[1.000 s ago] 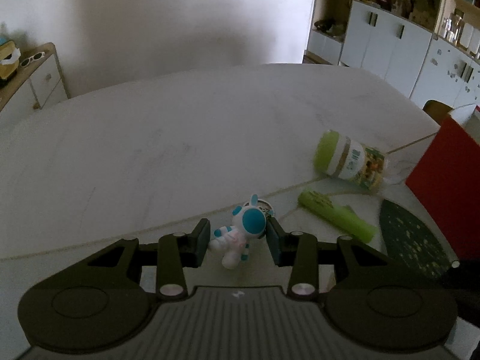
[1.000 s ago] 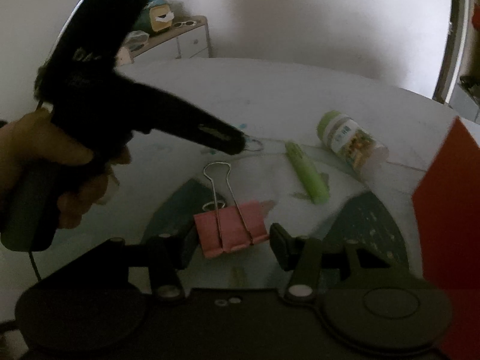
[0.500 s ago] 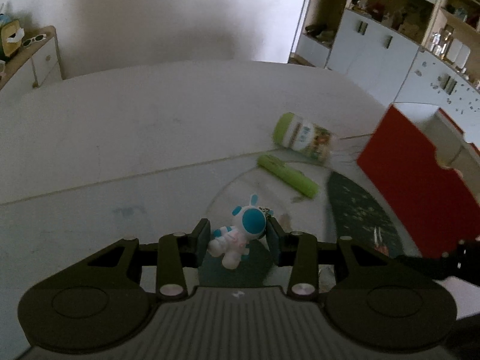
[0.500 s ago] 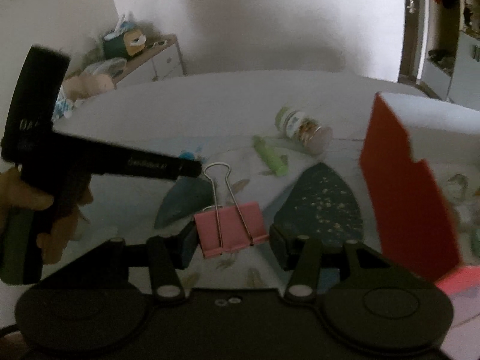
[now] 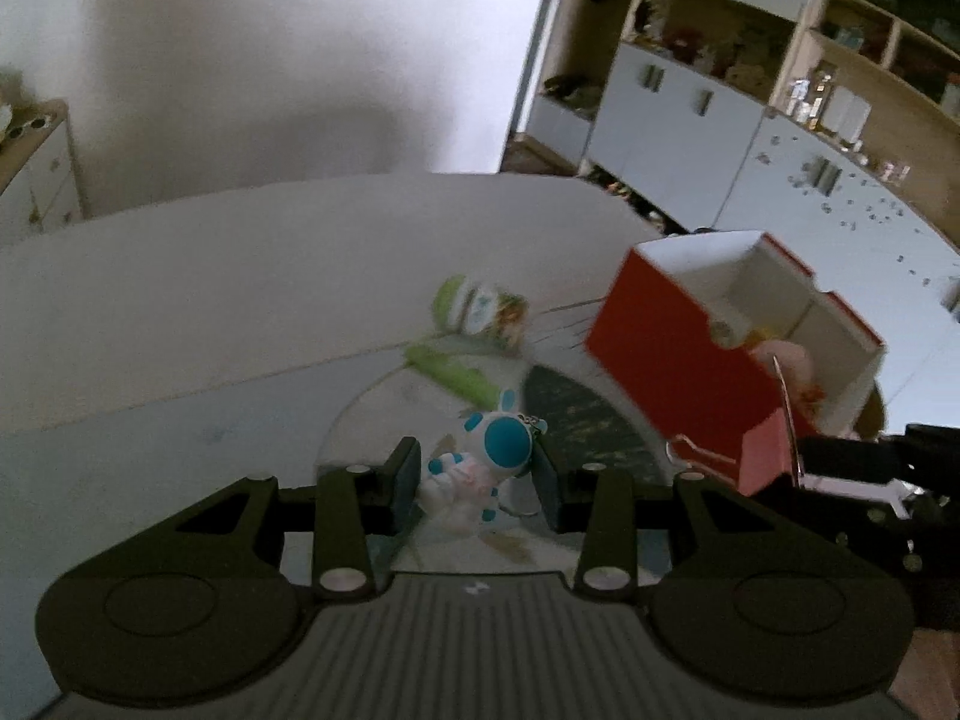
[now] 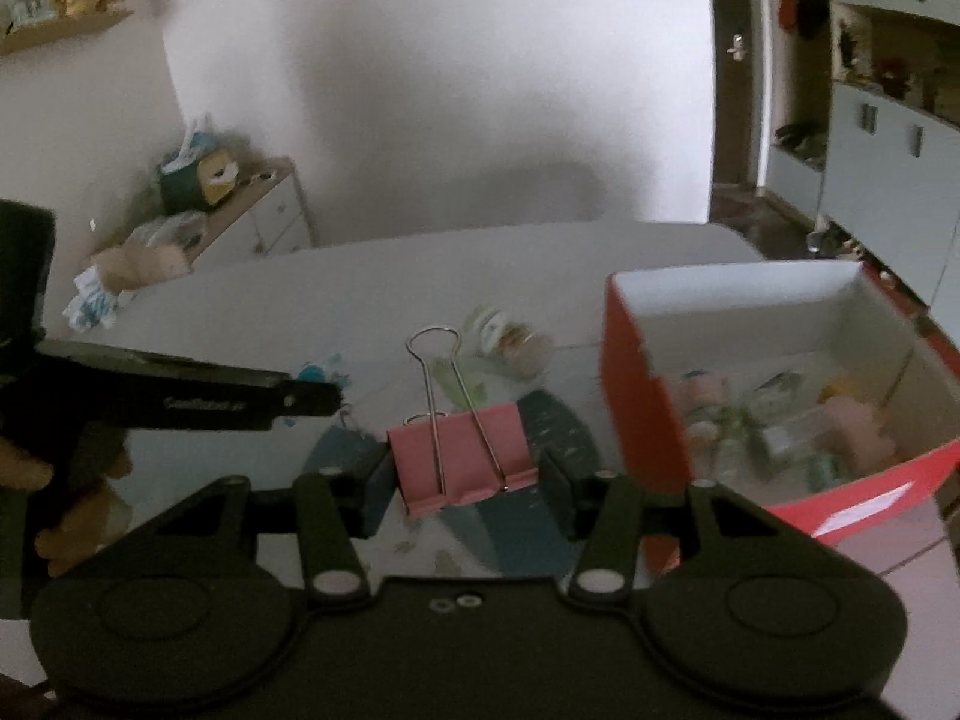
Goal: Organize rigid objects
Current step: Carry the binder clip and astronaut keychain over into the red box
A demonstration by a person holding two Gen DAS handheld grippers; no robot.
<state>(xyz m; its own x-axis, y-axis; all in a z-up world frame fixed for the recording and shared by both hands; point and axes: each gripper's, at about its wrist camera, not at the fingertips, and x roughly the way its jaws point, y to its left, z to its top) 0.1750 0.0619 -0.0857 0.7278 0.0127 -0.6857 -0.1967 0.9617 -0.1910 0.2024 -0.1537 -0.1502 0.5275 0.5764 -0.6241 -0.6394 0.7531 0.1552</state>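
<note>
Left wrist view: small white-and-blue astronaut keychain figure (image 5: 480, 462) clamped between my left gripper (image 5: 477, 477) pads, held clear above the table (image 5: 180, 300). Right wrist view: pink binder clip (image 6: 462, 459) pinched by its body in my right gripper (image 6: 465, 474), wire handles pointing away from the camera. Both tongs narrow and loaded, neither resting on anything.

Red box (image 6: 642, 396) with a white interior sits just right of the clip, open at the top, already holding several small items too blurred to name. From the left wrist it lies ahead and to the right, past the right tool.

On the table beyond: a green-lidded jar (image 5: 480, 312) on its side, a green stick-like piece (image 5: 456, 375) near it, a dark speckled mat (image 5: 576, 414) under the carry path.

Step in hand, as I read it: carrying both pieces to the box. Next calls for bringing each over the rim, right first since it is nearer, then parting the pads inside the walls. Must keep the two tools from colliding over the opening.
</note>
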